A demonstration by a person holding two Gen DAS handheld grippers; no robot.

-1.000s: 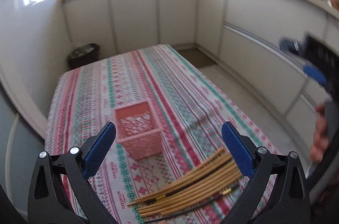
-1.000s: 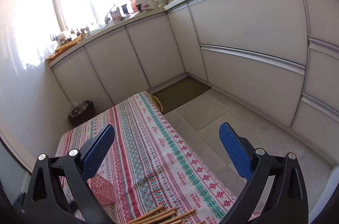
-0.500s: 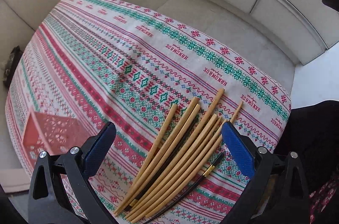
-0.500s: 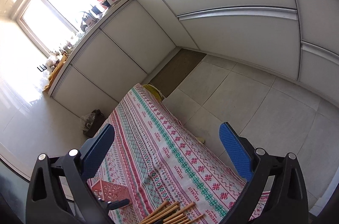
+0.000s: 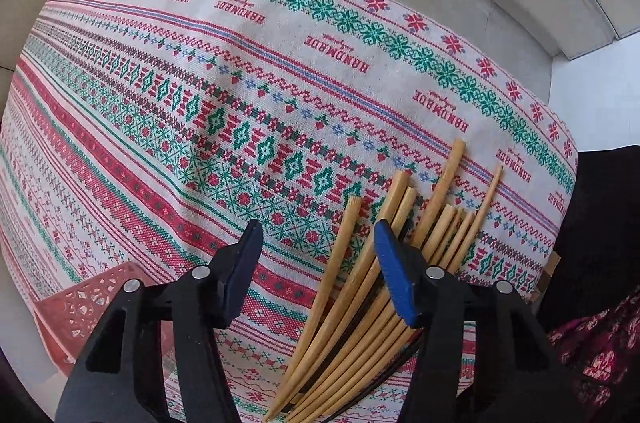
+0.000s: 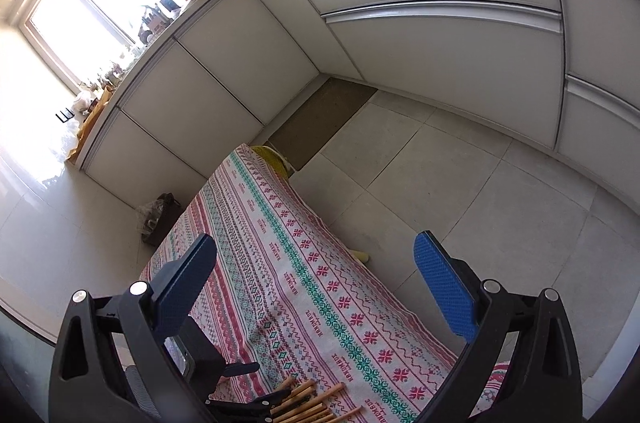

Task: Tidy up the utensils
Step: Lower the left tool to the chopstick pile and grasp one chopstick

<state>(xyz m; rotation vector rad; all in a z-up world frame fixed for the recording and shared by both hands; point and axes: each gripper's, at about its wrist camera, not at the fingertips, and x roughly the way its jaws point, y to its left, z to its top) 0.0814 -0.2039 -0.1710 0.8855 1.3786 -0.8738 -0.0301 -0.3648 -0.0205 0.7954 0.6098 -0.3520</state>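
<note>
Several bamboo chopsticks (image 5: pixel 360 307) lie in a fan on the patterned tablecloth (image 5: pixel 240 83), with a thin black stick among them. My left gripper (image 5: pixel 320 271) hangs low over them, its jaws partly closed around the leftmost chopsticks, not gripping. A pink perforated basket (image 5: pixel 80 307) shows at the lower left. My right gripper (image 6: pixel 316 287) is open and empty, high above the table. In its view the chopstick tips (image 6: pixel 312 403) and the left gripper (image 6: pixel 240 383) show at the bottom.
The table's right edge (image 5: pixel 560 143) drops to a tiled floor (image 6: pixel 440 163). White cabinets (image 6: pixel 400 3) line the walls. A dark bin (image 6: pixel 160 219) stands on the floor beyond the table's far end. A person's dark clothing (image 5: pixel 600 223) is at the right.
My left gripper has tipped down, dropped close to the chopsticks, and its jaws have narrowed. The right gripper has tilted and risen a little, still open.
</note>
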